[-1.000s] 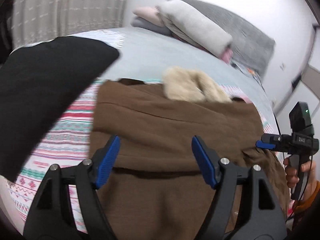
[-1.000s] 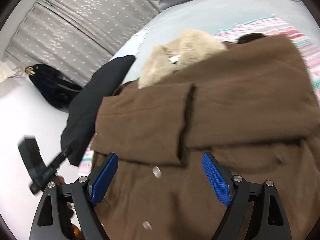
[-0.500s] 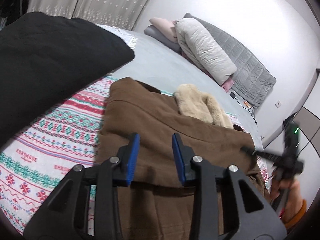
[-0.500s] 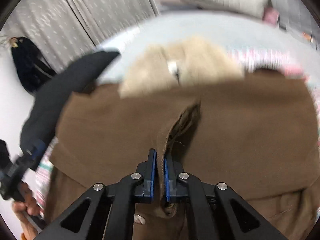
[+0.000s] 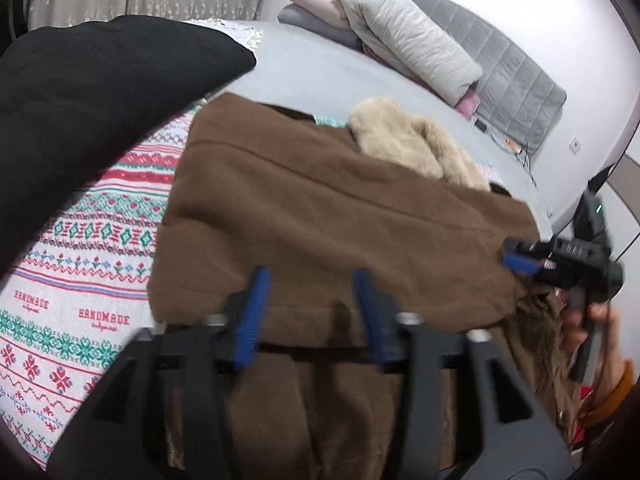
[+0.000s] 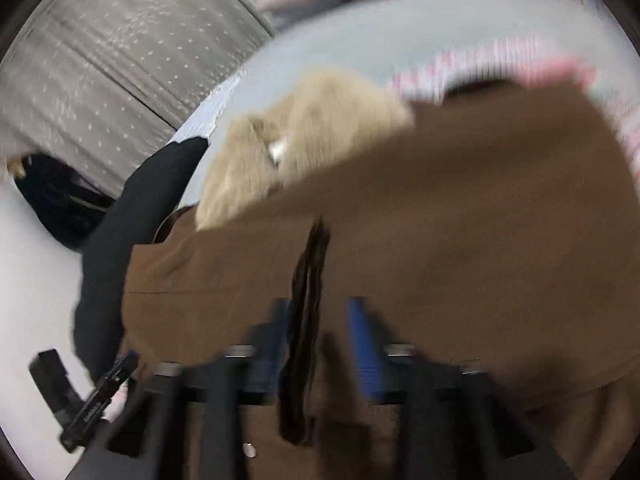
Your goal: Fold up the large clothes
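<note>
One brown coat (image 5: pixel 328 232) lies folded across a bed, on a patterned blanket (image 5: pixel 80 272) in red, green and white. The left gripper (image 5: pixel 308 312) hovers just over the coat's near folded edge, its two blue-padded fingers (image 5: pixel 252 316) parted to a moderate gap with nothing between them; whether the pads touch the cloth cannot be told. The right gripper (image 6: pixel 320 344), seen blurred in its own view, is also partly open, its fingers standing either side of a dark upright fold of coat fabric (image 6: pixel 308 312) without clamping it. One cream fur collar (image 5: pixel 416 148) sits at the coat's far edge. One black garment (image 5: pixel 88 112) lies to the left, beside the coat. Pillows (image 5: pixel 400 36) are stacked at the grey headboard (image 5: pixel 516 88), well apart from the coat.
</note>
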